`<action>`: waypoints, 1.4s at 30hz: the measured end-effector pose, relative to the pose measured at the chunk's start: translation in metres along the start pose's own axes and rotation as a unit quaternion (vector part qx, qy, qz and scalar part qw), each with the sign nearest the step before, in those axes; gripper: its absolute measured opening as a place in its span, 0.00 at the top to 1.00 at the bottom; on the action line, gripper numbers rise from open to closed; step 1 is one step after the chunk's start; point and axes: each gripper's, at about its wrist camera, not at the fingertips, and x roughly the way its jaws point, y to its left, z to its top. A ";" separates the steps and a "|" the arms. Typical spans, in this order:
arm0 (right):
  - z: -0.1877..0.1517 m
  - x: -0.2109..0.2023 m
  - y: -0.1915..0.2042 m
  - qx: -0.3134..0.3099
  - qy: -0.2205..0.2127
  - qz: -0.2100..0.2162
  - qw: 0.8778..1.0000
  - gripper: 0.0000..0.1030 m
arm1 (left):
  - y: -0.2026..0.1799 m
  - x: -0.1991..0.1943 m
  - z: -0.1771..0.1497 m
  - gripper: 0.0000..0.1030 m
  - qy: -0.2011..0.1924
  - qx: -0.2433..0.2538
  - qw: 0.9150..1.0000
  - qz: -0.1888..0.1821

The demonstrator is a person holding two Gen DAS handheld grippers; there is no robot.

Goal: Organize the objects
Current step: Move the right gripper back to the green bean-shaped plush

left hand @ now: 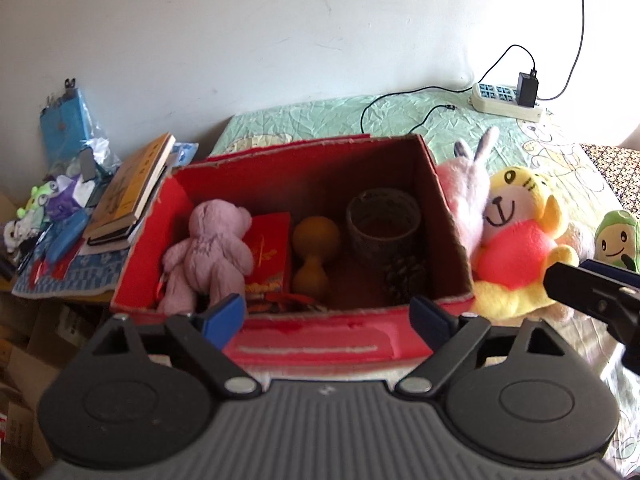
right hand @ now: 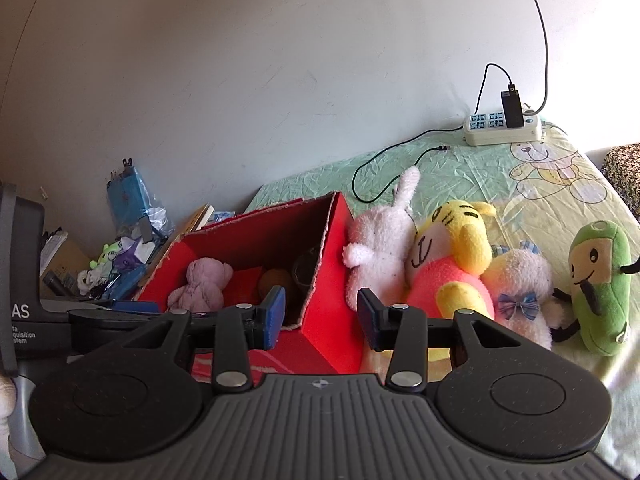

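Left wrist view looks down into the red cardboard box (left hand: 440,208) on the green bedsheet (left hand: 320,116) — inside sit a purple teddy (left hand: 208,252) lying face down at the left end, a red booklet (left hand: 270,256), a yellow gourd (left hand: 314,256), a dark woven cup (left hand: 382,224) and a pinecone (left hand: 402,276) at the right. Left gripper (left hand: 332,316) hangs over the box's near wall with its jaws spread wide and nothing between them, so my read is that the teddy is already stowed and this hand is free. Outside, leaning on the box's right wall: a pink bunny (right hand: 376,252), a yellow tiger plush (right hand: 452,264) against it, a small white bear with a bow (right hand: 520,292), and a green plush (right hand: 596,284) further right, apart from the pile. Right gripper (right hand: 320,316) is part open and empty, hovering near the box's right corner with the bunny just beyond its fingertips. Step in hand looks like the next pickup — probably the bunny. That calls for opening the right jaws wider, since the plush body is bulky, closing on its torso, then lifting it over the wall into the free floor between teddy and cup.
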 end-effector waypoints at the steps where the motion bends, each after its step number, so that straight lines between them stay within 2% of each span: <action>1: -0.001 -0.001 -0.002 -0.001 0.003 0.003 1.000 0.58 | -0.004 -0.002 -0.002 0.11 0.002 -0.001 1.000 0.002; 9: -0.012 -0.012 -0.026 0.004 0.024 0.014 1.000 0.58 | -0.040 -0.007 -0.021 0.11 0.020 0.013 1.000 0.013; 22: -0.026 -0.031 -0.077 0.052 0.029 -0.008 0.998 0.57 | -0.108 -0.004 -0.035 0.09 0.050 0.082 0.995 -0.036; 27: -0.030 -0.041 -0.101 0.075 0.022 -0.023 0.997 0.57 | -0.136 -0.002 -0.037 0.08 0.052 0.115 0.989 -0.075; 31: -0.031 -0.048 -0.125 0.105 0.013 -0.046 0.993 0.57 | -0.158 0.002 -0.035 0.09 0.051 0.132 0.982 -0.127; 35: -0.030 -0.057 -0.154 0.140 0.000 -0.072 0.987 0.56 | -0.178 0.010 -0.027 0.09 0.046 0.141 0.971 -0.186; 37: -0.028 -0.058 -0.170 0.159 -0.004 -0.087 0.983 0.50 | -0.190 0.014 -0.023 0.09 0.039 0.152 0.965 -0.211; 42: -0.014 -0.055 -0.205 0.194 -0.012 -0.098 0.976 0.47 | -0.219 0.030 -0.006 0.09 0.033 0.161 0.951 -0.263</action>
